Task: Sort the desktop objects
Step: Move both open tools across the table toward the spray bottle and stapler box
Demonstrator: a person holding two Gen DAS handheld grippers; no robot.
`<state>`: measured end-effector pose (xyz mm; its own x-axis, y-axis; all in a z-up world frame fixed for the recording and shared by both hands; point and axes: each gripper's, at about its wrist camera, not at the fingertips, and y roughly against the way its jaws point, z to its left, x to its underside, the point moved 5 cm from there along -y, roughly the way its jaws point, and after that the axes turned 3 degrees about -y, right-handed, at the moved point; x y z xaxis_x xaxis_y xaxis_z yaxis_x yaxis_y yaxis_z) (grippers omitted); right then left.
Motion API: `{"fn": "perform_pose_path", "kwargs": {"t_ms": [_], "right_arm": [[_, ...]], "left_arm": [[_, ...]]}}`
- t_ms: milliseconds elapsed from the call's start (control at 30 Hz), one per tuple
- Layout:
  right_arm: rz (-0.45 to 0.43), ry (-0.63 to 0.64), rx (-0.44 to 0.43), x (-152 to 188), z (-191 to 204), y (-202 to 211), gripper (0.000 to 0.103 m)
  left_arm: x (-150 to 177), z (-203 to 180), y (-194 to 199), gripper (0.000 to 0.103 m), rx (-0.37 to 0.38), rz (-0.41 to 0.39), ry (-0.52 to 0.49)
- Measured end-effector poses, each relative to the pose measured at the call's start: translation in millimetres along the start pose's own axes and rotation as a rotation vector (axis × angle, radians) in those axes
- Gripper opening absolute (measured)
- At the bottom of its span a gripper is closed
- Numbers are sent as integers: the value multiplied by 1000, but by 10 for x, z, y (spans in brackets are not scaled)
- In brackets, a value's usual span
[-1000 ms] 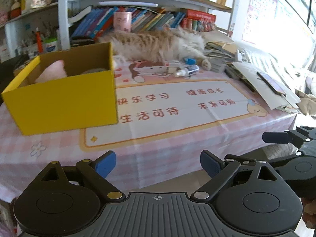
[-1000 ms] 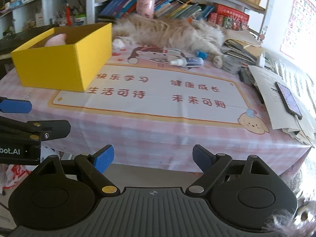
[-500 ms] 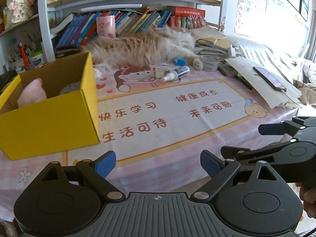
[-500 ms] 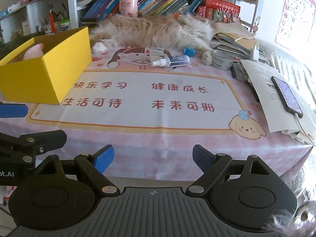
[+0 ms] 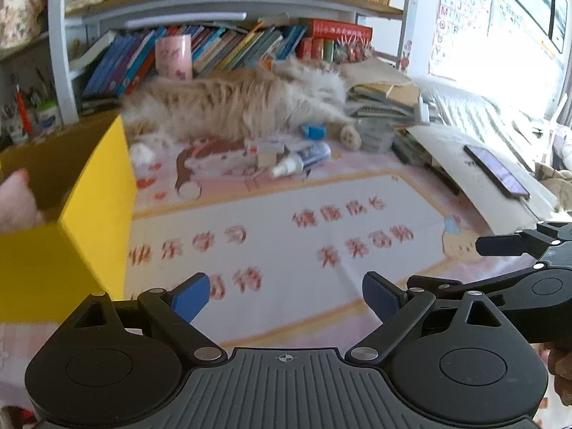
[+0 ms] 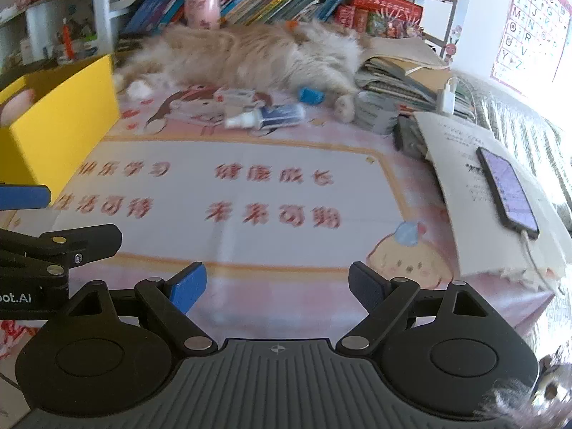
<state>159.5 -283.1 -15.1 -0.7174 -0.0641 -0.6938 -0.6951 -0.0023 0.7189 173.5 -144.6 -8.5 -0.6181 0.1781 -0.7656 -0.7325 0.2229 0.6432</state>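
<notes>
Left gripper (image 5: 284,295) is sitting at the bottom of its frame, jaws standing wide apart, nothing between the blue pads (image 5: 191,295). It is hanging over the near edge of the mat (image 5: 286,236). Right gripper (image 6: 277,287) is doing the same in its own view: jaws apart, empty, over the pink cloth (image 6: 286,286) at the table's front edge. Each gripper is showing in the other's view, at lower right of the left view and lower left of the right view.

Yellow box (image 5: 89,221) is standing at the left of the left frame, open on top, a pink soft thing (image 5: 16,196) lying inside against the near wall. In the right view the box is sitting at middle left.

Beyond the mat's printed red characters, upper centre of both frames, loose items are lying close together: a spray bottle (image 6: 266,116) on its side, white cap pointing left; a small white carton (image 6: 234,94) just behind it; a blue cap-like piece (image 6: 311,95) to the right, near the cat's paw. All are well apart from both grippers and outside the box.

A cat (image 6: 250,53) is lying stretched across the far edge of the table. At right, a phone (image 6: 507,189) is resting on papers (image 6: 464,178), cable plugged in. Books (image 5: 221,50) and a pink cup (image 5: 173,57) are filling the shelf behind.
</notes>
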Motion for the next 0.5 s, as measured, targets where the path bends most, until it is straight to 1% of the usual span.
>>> {"fn": "perform_pose_path", "kwargs": {"t_ms": [200, 367, 500], "right_arm": [[-33, -1, -14, -256, -247, -177, 86], [-54, -8, -57, -483, -424, -361, 86], [-77, -2, -98, -642, -515, -484, 86]], "left_arm": [[-205, -152, -179, 95, -41, -9, -27], [-370, -261, -278, 95, -95, -23, -61], [-470, -320, -367, 95, -128, -17, -64]]}}
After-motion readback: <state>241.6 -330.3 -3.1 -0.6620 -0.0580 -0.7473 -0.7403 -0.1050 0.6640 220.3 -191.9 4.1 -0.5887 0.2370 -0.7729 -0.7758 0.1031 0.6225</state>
